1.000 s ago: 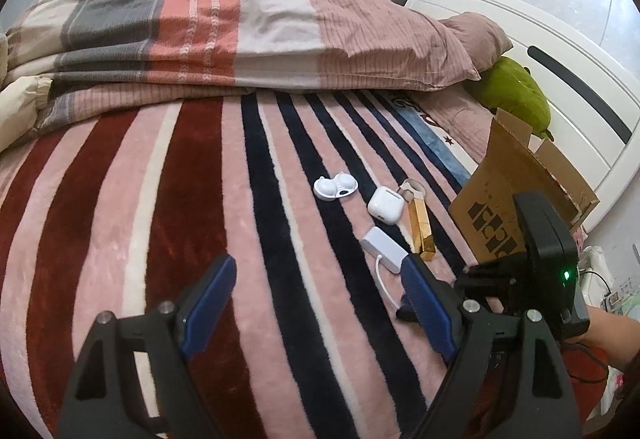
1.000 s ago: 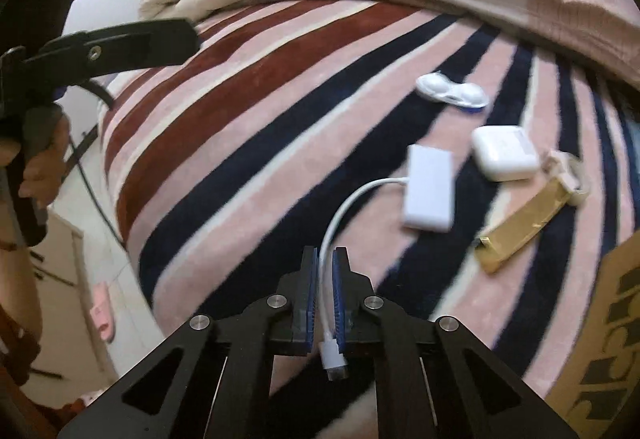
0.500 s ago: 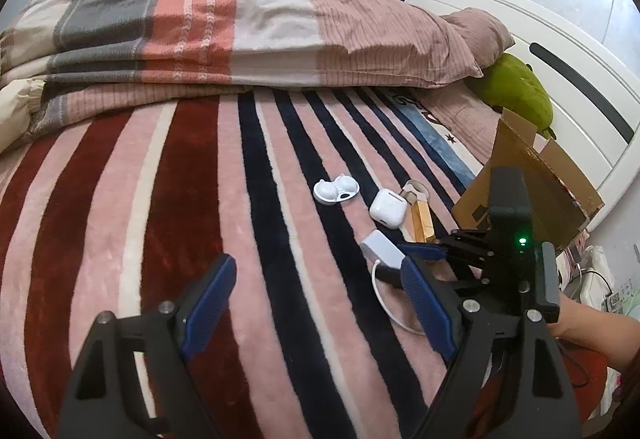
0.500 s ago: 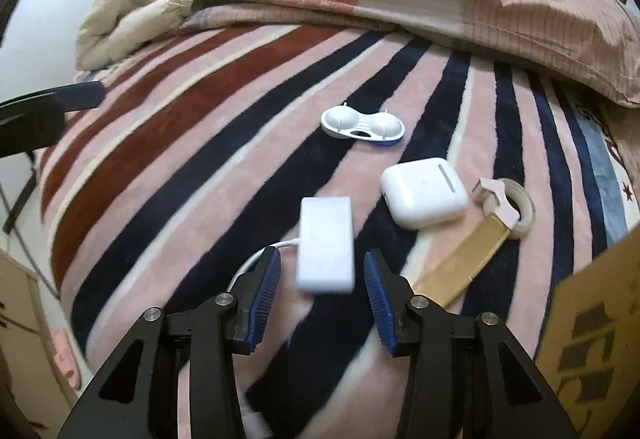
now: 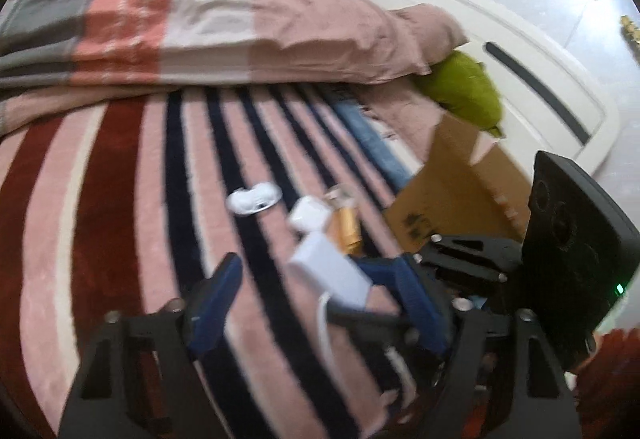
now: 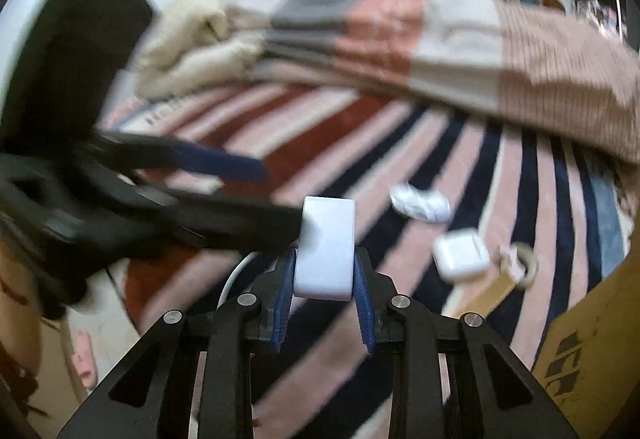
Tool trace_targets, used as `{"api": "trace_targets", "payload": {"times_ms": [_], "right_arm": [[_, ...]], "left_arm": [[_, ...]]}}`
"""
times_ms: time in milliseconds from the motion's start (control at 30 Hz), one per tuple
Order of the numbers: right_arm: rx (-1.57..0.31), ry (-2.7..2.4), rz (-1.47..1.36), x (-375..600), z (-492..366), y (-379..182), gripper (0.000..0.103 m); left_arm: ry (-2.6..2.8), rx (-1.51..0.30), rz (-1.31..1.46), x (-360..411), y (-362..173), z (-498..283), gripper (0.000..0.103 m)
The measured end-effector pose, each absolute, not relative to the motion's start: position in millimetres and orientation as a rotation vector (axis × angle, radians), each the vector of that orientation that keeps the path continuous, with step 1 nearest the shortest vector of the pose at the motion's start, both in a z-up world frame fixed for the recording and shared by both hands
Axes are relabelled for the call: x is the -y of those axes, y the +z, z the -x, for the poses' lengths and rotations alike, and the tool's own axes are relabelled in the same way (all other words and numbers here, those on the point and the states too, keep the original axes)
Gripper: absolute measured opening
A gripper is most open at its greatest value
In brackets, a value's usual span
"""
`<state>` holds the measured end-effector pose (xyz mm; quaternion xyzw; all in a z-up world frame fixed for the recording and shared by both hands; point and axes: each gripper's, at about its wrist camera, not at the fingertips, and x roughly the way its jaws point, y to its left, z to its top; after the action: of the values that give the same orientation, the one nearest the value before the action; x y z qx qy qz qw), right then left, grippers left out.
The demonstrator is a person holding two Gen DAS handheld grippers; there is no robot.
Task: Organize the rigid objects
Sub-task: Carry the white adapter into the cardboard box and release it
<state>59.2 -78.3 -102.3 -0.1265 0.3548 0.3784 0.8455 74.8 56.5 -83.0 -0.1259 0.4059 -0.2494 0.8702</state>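
A white adapter (image 6: pixel 325 251) with a short white cable (image 6: pixel 234 275) is lifted off the striped blanket. My right gripper (image 6: pixel 325 291) has its blue pads pressed on both sides of it, jaws still closing. In the left wrist view the adapter (image 5: pixel 328 271) hangs between the blue fingers (image 5: pixel 216 303) of my left gripper (image 5: pixel 316 299). Those jaws are closing, but the pads stay clear of it. The right gripper (image 5: pixel 372 279) reaches in from the right. On the blanket lie a white lens case (image 6: pixel 420 201), a white earbud case (image 6: pixel 460 255) and a gold watch strap (image 6: pixel 508 275).
A cardboard box (image 5: pixel 460 195) stands at the right edge of the bed, beside a green plush (image 5: pixel 464 91) and the white headboard (image 5: pixel 540 79). A folded quilt (image 5: pixel 200 23) lies across the far side. The floor with a pink slipper (image 6: pixel 84 359) is off the near edge.
My right gripper let go of the cable plug, moved forward, closed on the adapter body and lifted it. The left gripper narrowed and came in around the adapter.
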Motion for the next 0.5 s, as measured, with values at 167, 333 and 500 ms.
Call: {"api": "trace_targets", "payload": {"times_ms": [167, 333, 500], "right_arm": [[-0.665, 0.791, 0.273, 77, -43, -66, 0.024], [-0.606, 0.75, 0.231, 102, -45, -30, 0.024], [-0.57, 0.657, 0.216, 146, -52, -1, 0.024]], "left_arm": [[-0.567, -0.819, 0.274, -45, -50, -80, 0.029], [-0.631, -0.775, 0.236, -15, -17, -89, 0.028], [-0.714, -0.768, 0.172, 46, 10, -113, 0.028]]}}
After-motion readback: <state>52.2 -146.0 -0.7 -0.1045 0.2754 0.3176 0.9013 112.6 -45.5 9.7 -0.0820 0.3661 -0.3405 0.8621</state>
